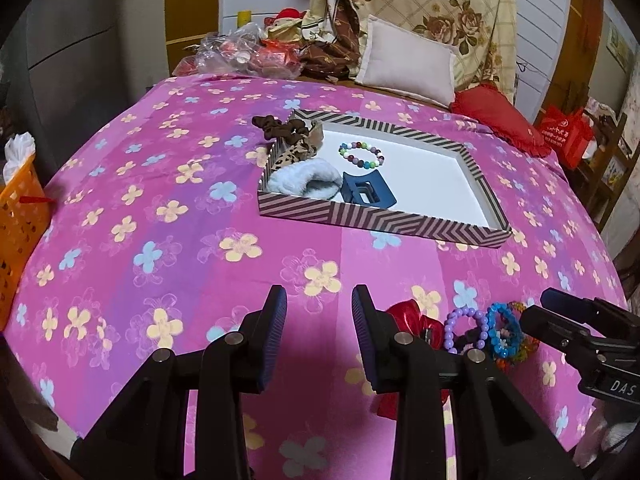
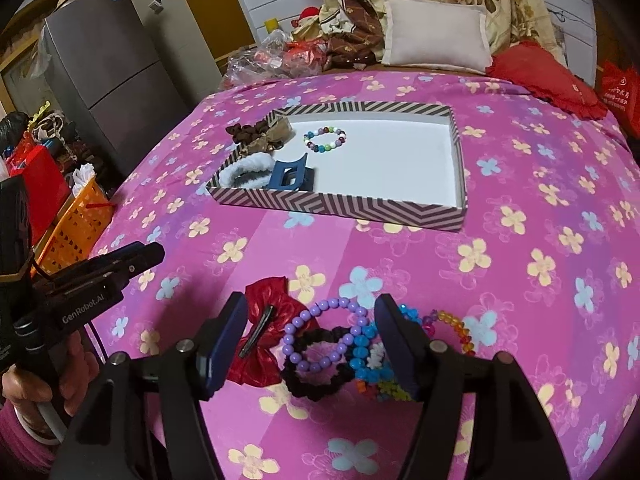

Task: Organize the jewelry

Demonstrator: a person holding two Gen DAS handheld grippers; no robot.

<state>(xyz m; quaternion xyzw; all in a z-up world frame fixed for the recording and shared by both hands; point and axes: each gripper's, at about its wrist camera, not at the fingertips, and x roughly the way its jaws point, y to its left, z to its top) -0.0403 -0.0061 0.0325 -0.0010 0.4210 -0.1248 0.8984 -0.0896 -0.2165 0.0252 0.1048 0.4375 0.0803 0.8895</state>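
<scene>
Right tool (image 2: 312,344) angled down, jaws apart astride purple bracelet (image 2: 320,336).

Both wrist cameras look steeply down along their fingers across the pink floral bedspread (image 1: 160,208) toward the pillows. Both share the striped tray (image 2: 340,206) ahead and the bracelet pile (image 2: 332,344), closest under the right camera.

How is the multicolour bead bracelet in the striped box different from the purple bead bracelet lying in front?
The multicolour bracelet lies inside the striped box on its white floor; the purple bracelet lies outside on the pink bedspread. The multicolour bracelet mixes white, green, purple and dark beads; the purple bracelet has one colour. The multicolour bracelet lies alone; the purple bracelet overlaps a black scrunchie. Both are rings of round beads.
</scene>
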